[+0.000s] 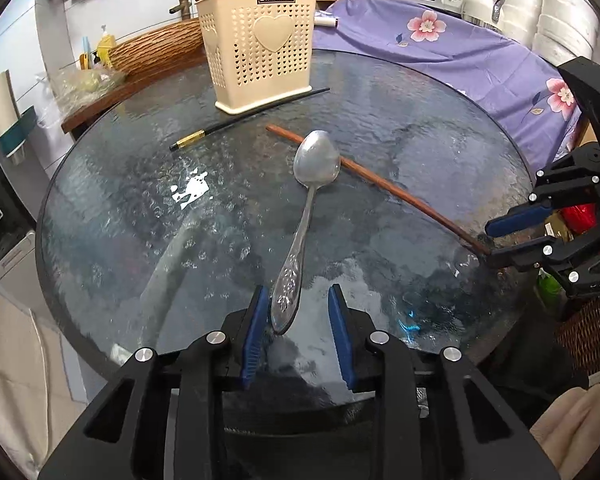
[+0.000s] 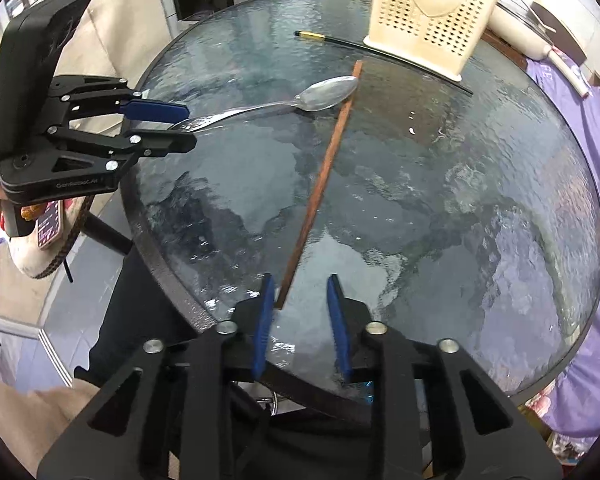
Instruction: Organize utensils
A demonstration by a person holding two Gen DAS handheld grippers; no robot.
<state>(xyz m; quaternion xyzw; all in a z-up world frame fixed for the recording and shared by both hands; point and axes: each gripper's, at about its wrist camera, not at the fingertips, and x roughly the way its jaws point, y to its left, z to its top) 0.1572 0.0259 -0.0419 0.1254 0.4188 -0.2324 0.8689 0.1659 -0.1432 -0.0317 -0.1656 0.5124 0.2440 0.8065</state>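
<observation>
Glass table (image 1: 440,152) holds spoon (image 1: 316,158), two chopsticks (image 1: 380,184) outside the holder (image 1: 260,48); left gripper (image 1: 298,308) and right gripper (image 2: 298,296) both part-open, apparently not yet clamping.

A round table (image 1: 440,148) with a rippled, dark-rimmed glass top carries everything here. At its far side stands a cream perforated utensil basket (image 1: 260,48), and a black chopstick with a gold band (image 1: 236,120) lies just in front of it, touching its base. Nearer the middle a metal spoon (image 1: 308,200) lies with its bowl resting across a long brown wooden chopstick (image 1: 384,186), which runs toward the right edge.
</observation>
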